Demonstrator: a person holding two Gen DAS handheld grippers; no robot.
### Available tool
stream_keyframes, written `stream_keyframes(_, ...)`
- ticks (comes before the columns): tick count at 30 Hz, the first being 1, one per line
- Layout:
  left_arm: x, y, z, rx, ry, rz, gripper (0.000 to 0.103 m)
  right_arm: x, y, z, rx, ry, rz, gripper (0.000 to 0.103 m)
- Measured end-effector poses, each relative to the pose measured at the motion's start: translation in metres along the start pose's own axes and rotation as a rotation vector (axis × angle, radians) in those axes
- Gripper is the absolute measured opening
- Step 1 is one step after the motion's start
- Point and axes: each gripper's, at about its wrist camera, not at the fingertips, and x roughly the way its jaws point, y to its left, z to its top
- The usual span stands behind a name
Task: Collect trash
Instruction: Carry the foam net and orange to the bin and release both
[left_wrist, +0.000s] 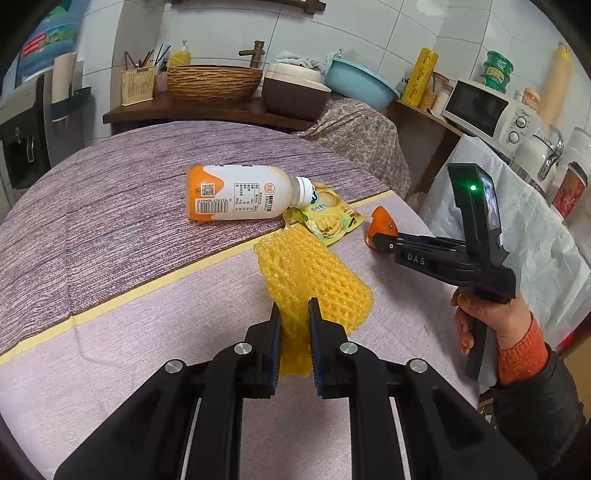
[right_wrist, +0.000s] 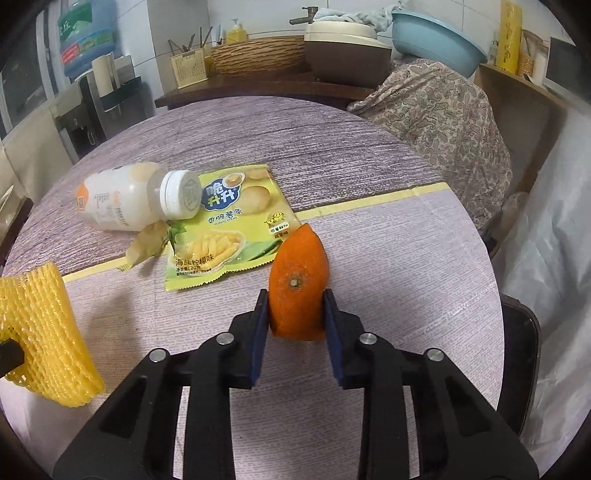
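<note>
My left gripper (left_wrist: 294, 314) is shut on a yellow foam fruit net (left_wrist: 314, 280), which lies out ahead over the tablecloth. That same foam net (right_wrist: 40, 332) shows at the left edge of the right wrist view. My right gripper (right_wrist: 294, 301) is shut on a piece of orange peel (right_wrist: 297, 291), its blue pads (right_wrist: 260, 332) pressing both sides. From the left, the right gripper (left_wrist: 380, 242) reaches in with the peel (left_wrist: 382, 223) at its tip. An orange-and-white plastic bottle (left_wrist: 240, 194) lies on its side, its cap on a yellow snack wrapper (right_wrist: 229, 229).
The round table (left_wrist: 110, 229) has a purple cloth crossed by a yellow tape line. Behind it stand a shelf with a woven basket (left_wrist: 214, 81), a brown cooker (left_wrist: 295, 92) and a blue basin (left_wrist: 360, 83). A microwave (left_wrist: 491, 110) sits right. A hand in an orange cuff (left_wrist: 517, 332) holds the right gripper.
</note>
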Motion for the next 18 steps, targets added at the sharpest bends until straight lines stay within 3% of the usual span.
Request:
stream_keyframes(9, -0.008, -0.02, 0.002, 0.037, -0.017, -0.024, 0.014, -0.053, -0.008, -0.023, 0.031, -0.133, 0.049, 0.025)
stream_keyframes(18, -0.011, -0.076, 0.008, 0.161, -0.038, -0.078, 0.014, -0.109, -0.031, -0.073, 0.072, -0.221, 0.058, 0.025)
